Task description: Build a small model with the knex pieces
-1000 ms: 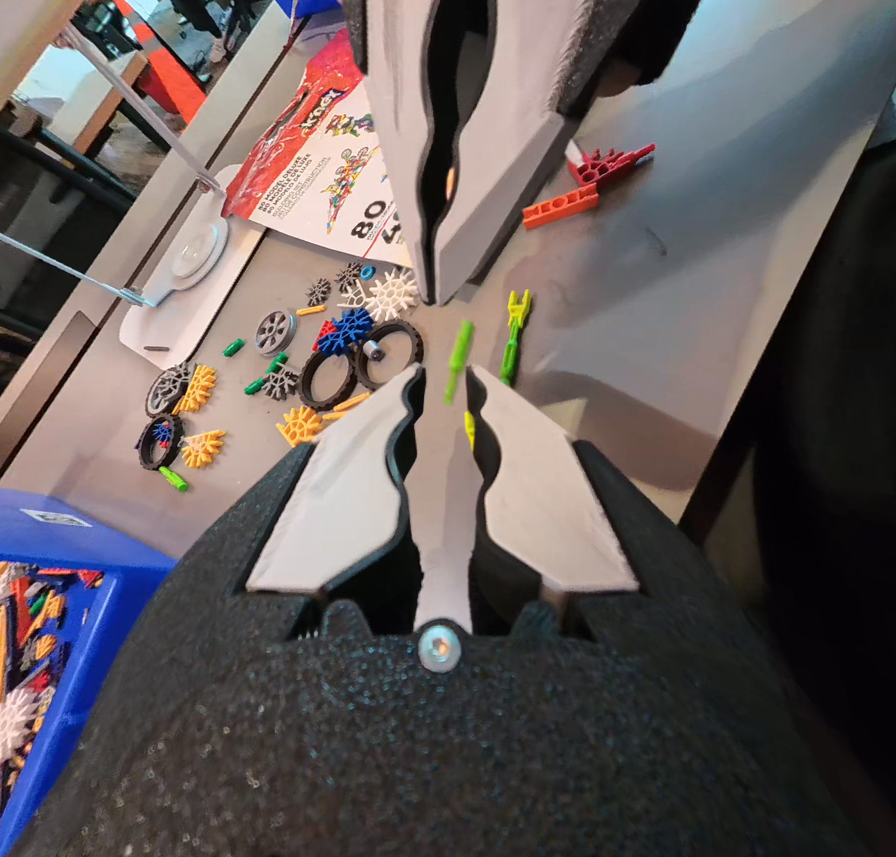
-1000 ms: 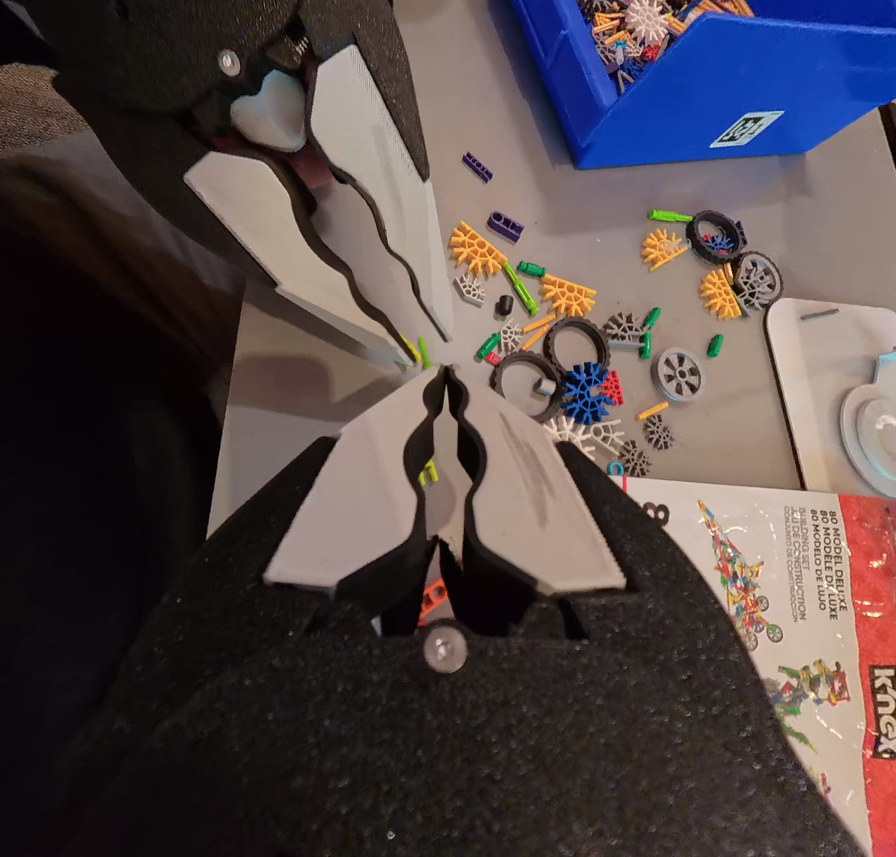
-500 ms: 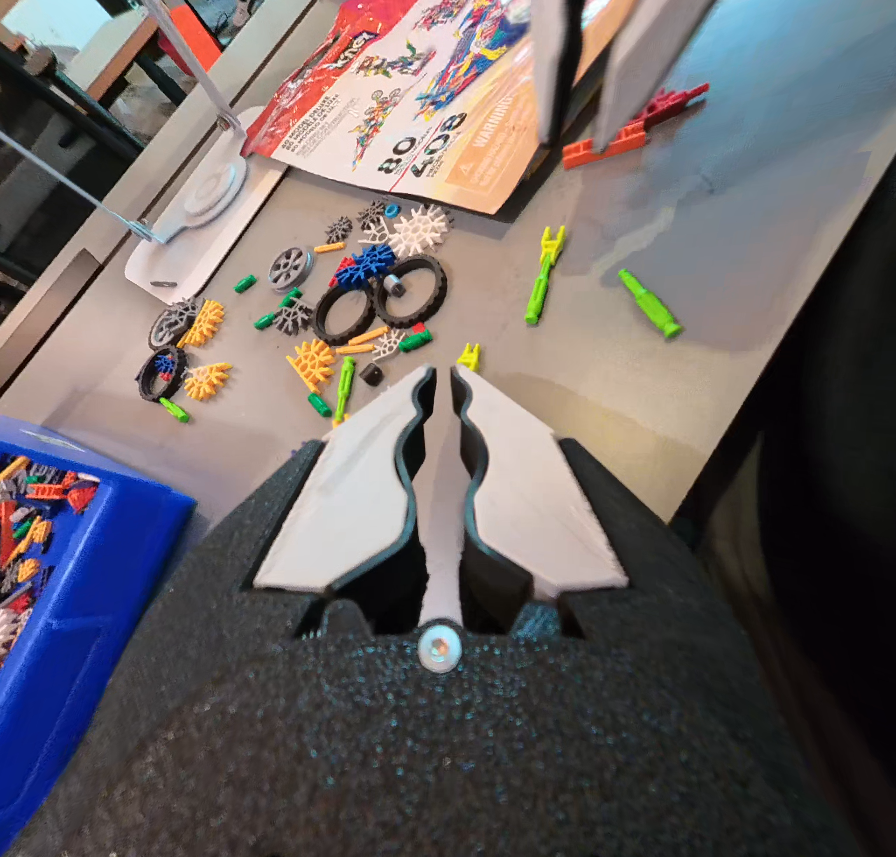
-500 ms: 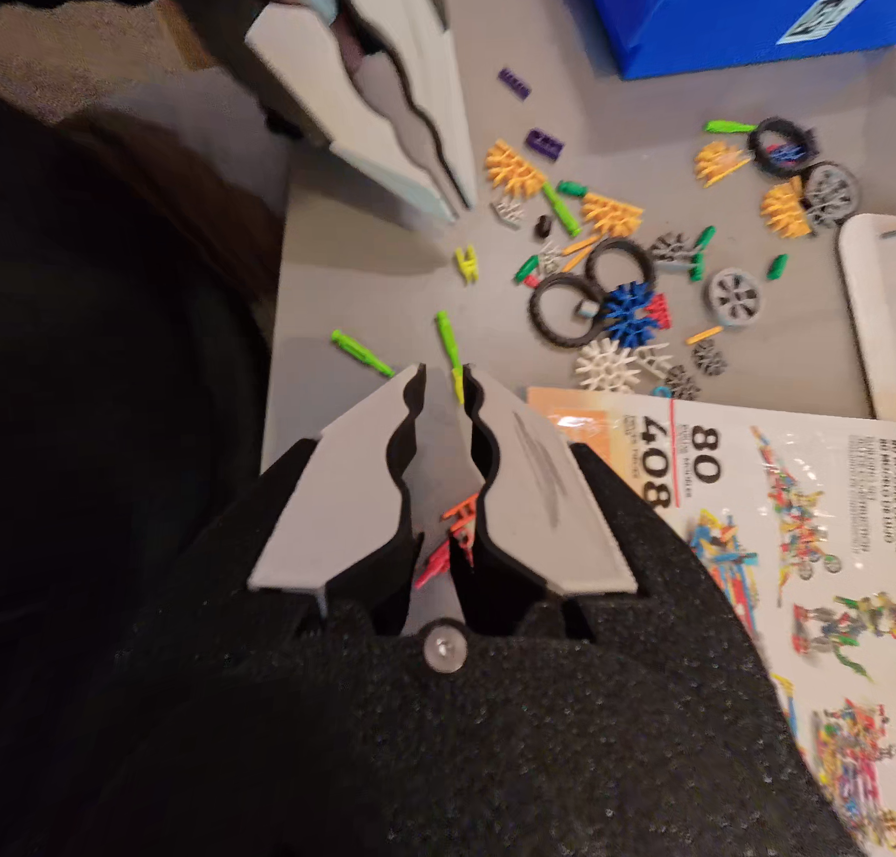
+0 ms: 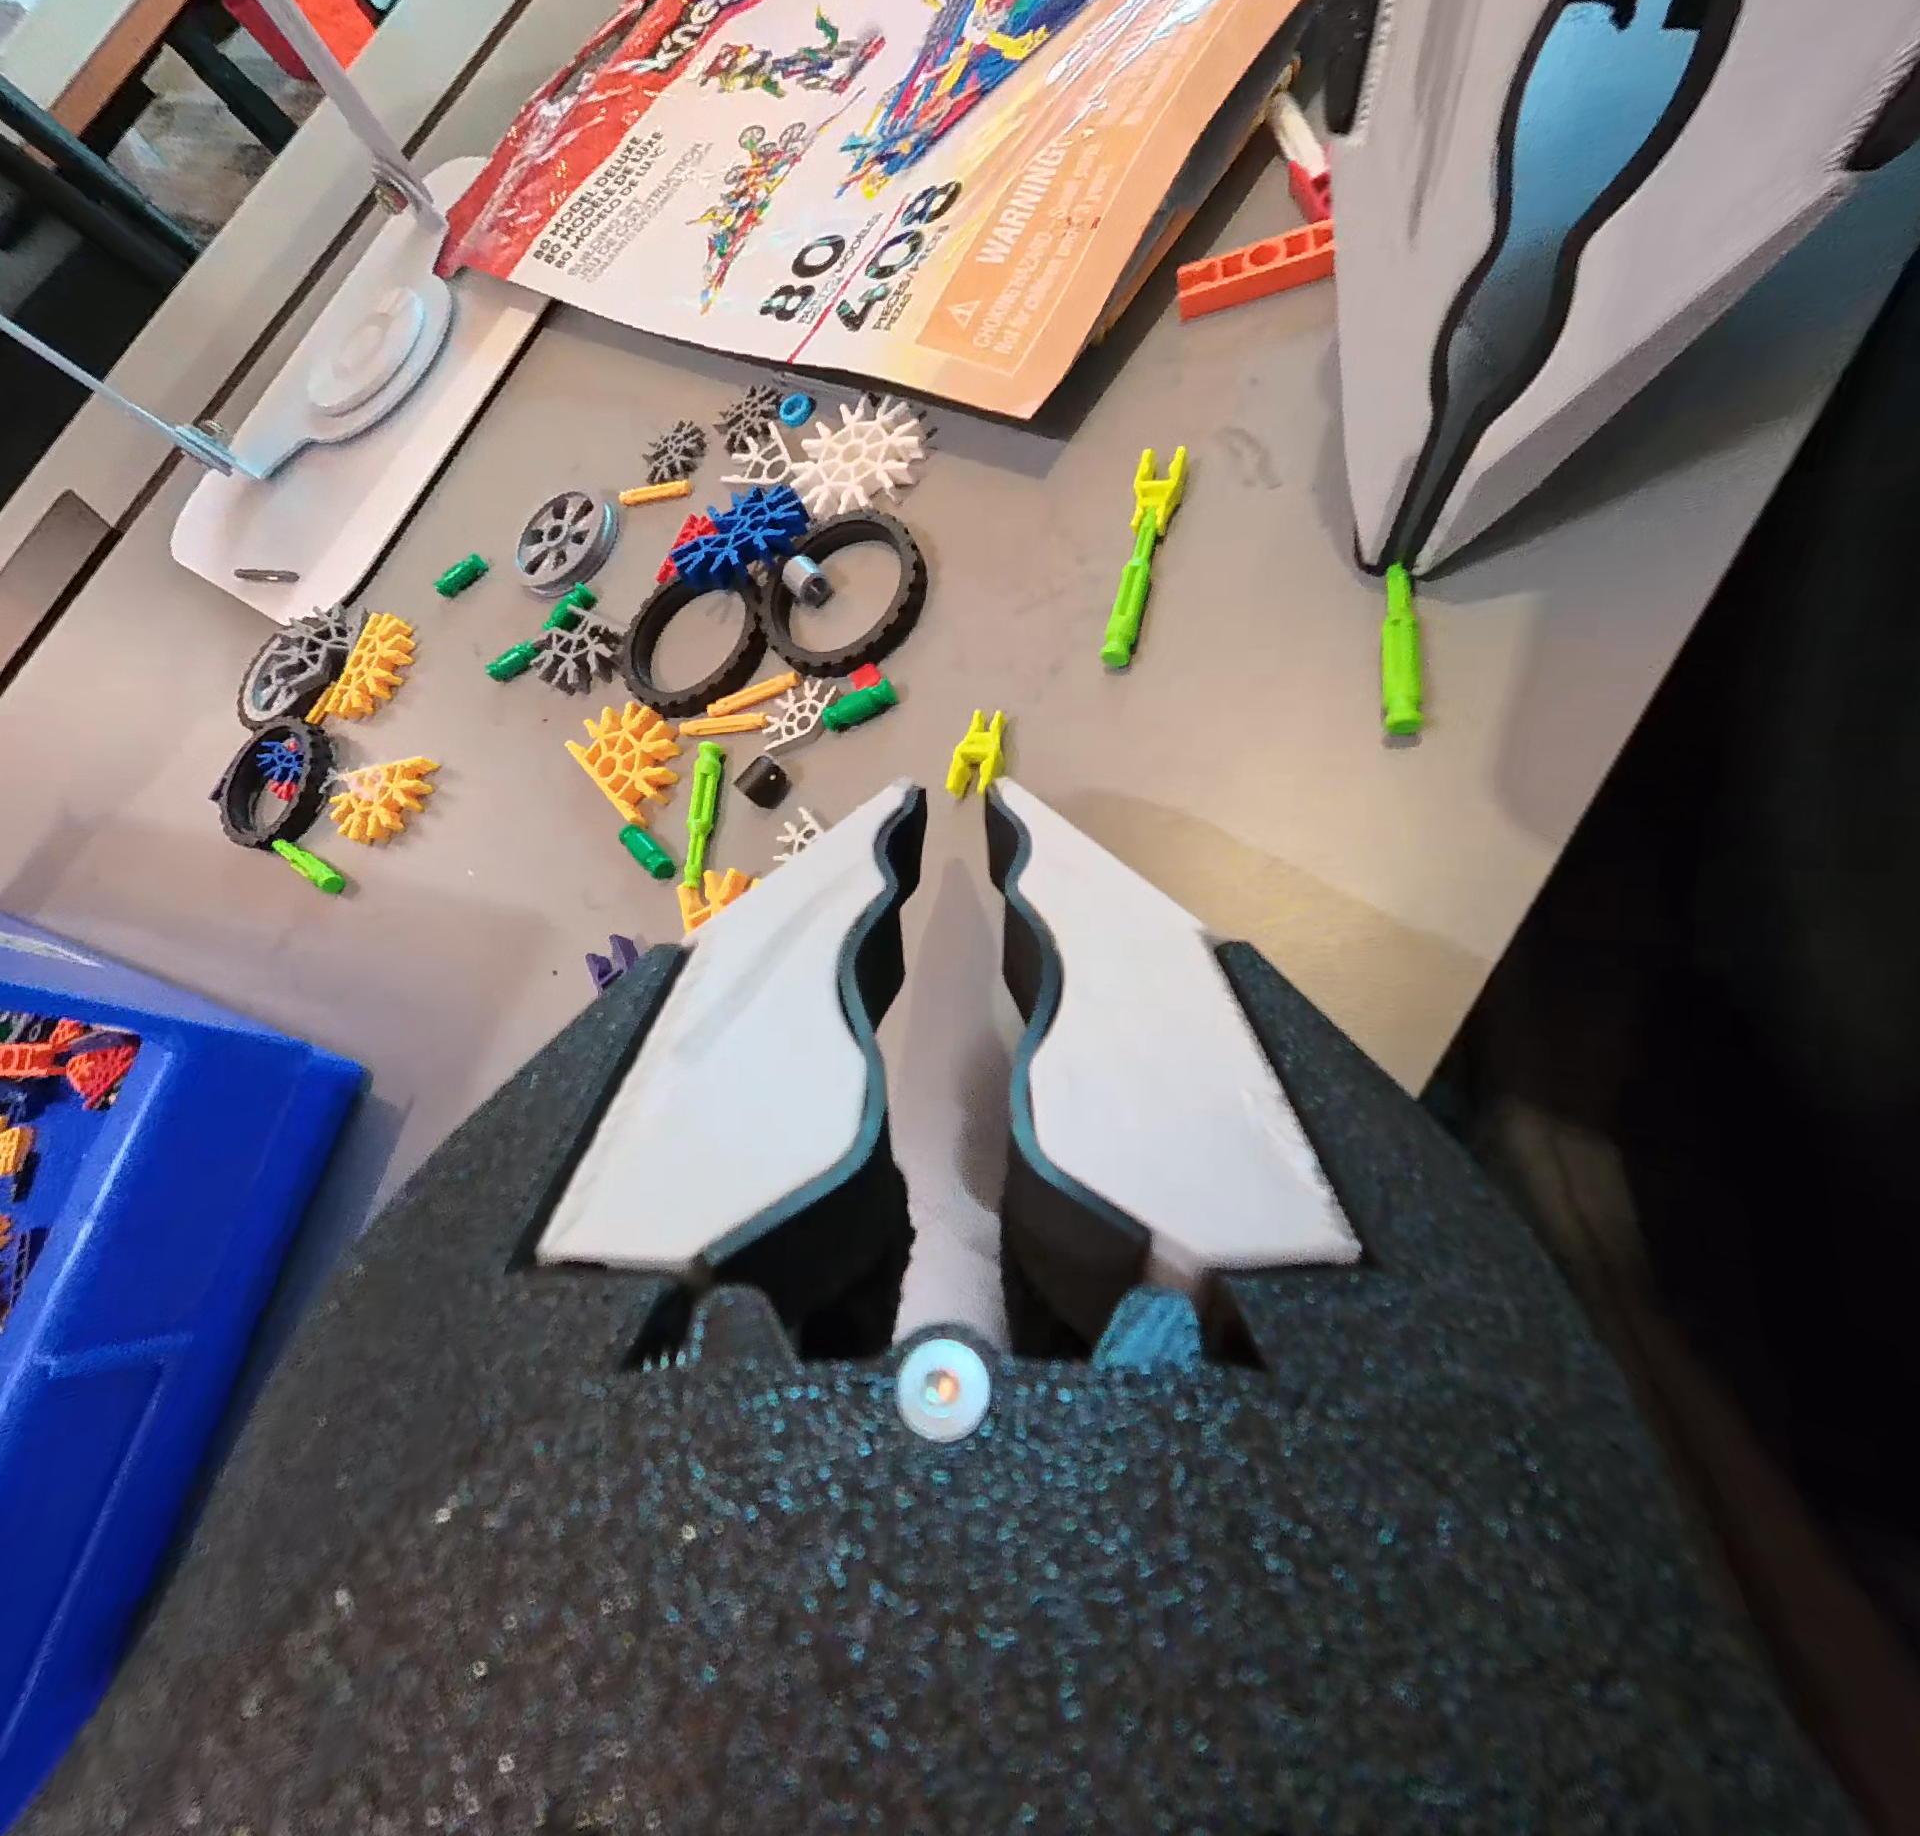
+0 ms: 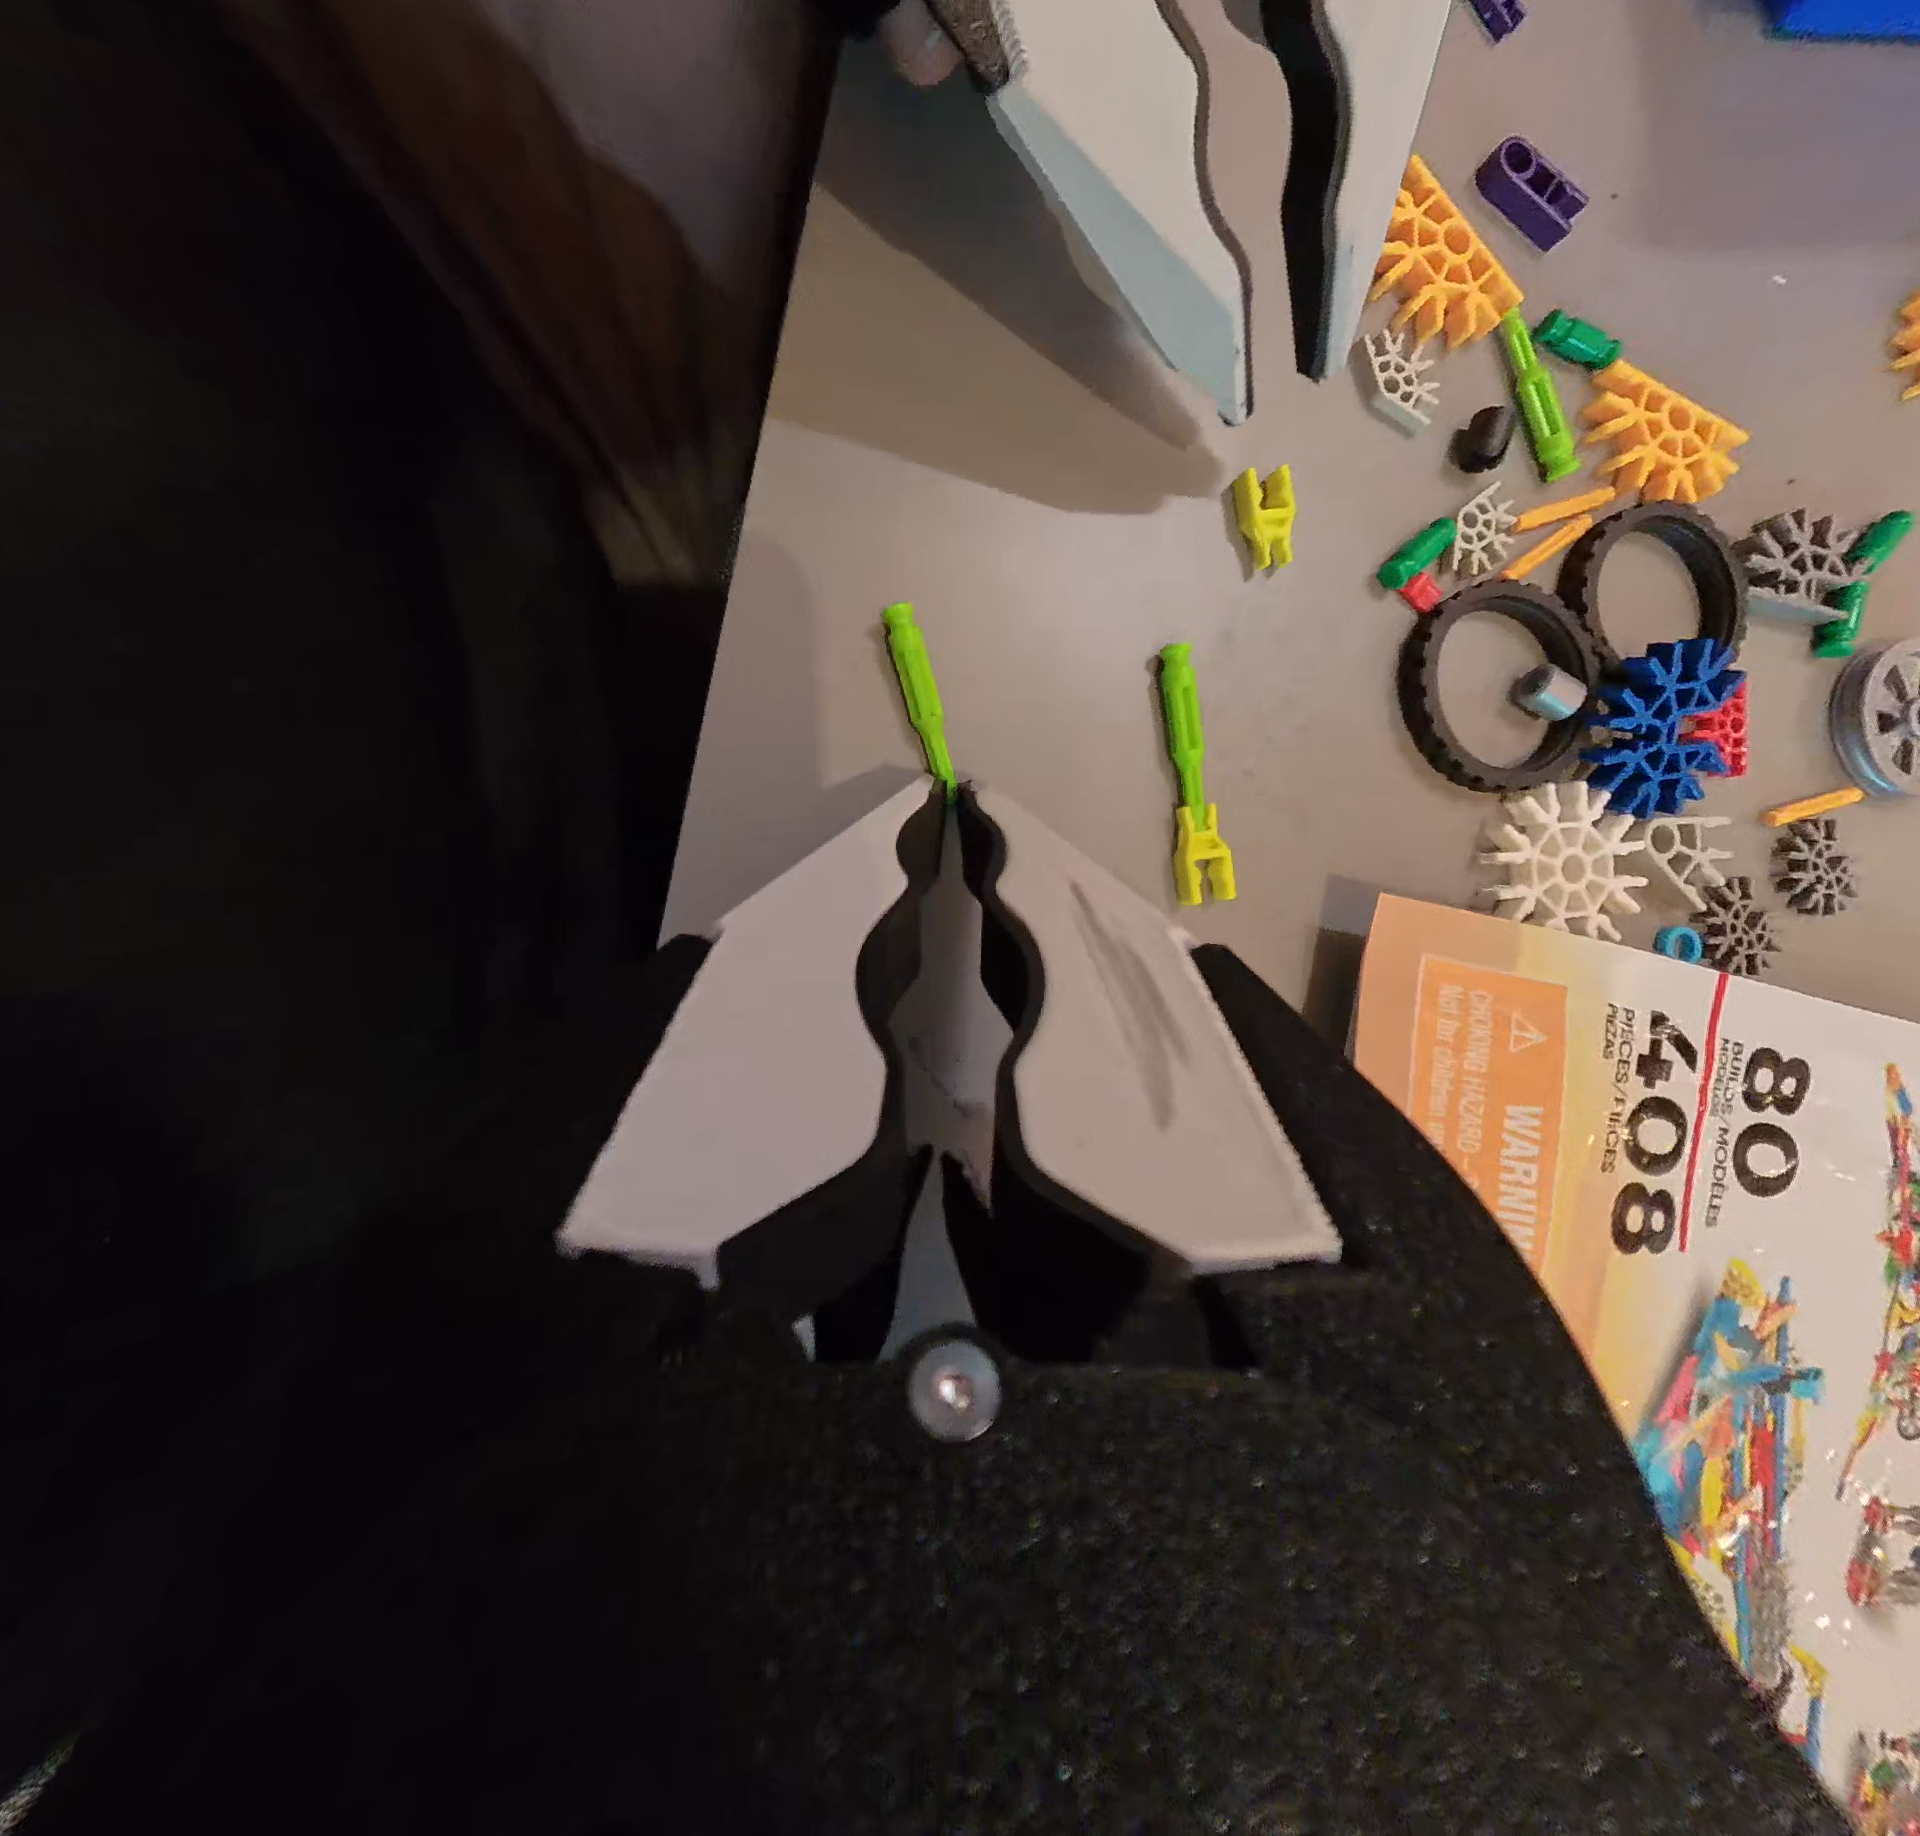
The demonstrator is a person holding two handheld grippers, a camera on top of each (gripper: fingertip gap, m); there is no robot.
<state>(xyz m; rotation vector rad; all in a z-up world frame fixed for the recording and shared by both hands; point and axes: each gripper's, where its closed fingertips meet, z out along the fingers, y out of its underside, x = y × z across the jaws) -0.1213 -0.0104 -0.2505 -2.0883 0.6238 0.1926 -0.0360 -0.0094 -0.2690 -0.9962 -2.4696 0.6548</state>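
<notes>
Left wrist view: the left tongs [image 5: 954, 804] are hovering over the grey bench [image 5: 1226, 851] with a narrow gap between the tips, grasping nothing. Just past the tips a small yellow clip [image 5: 977, 750] is lying on the bench. To the left of it a scatter of toy building pieces is lying: two black tyres [image 5: 774, 612] side by side, a blue snowflake piece [image 5: 743, 529], a white snowflake piece [image 5: 864, 454], a grey wheel [image 5: 564, 543] and orange fan pieces [image 5: 623, 758]. A lime rod with a yellow clip on its end [image 5: 1141, 560] is lying apart on the right of the scatter. Beyond, a printed booklet [image 5: 883, 155] is lying flat, and a blue bin [image 5: 156, 1215] of parts is standing at the left edge. At the upper right the right tongs [image 5: 1397, 565] are pointing down, clenched on the tip of a lime green rod [image 5: 1400, 659] near the bench edge.

Right wrist view: the right tongs [image 6: 951, 794] are pinching one end of the lime green rod [image 6: 916, 690], which is lying close to the bench's [image 6: 1039, 560] edge. The rod with the clip [image 6: 1190, 768] is lying just to the right, the small yellow clip [image 6: 1265, 517] farther ahead. The left tongs [image 6: 1276, 394] are hanging above it, slightly parted. The tyres [image 6: 1558, 664] and the booklet [image 6: 1662, 1215] are sitting on the right.
</notes>
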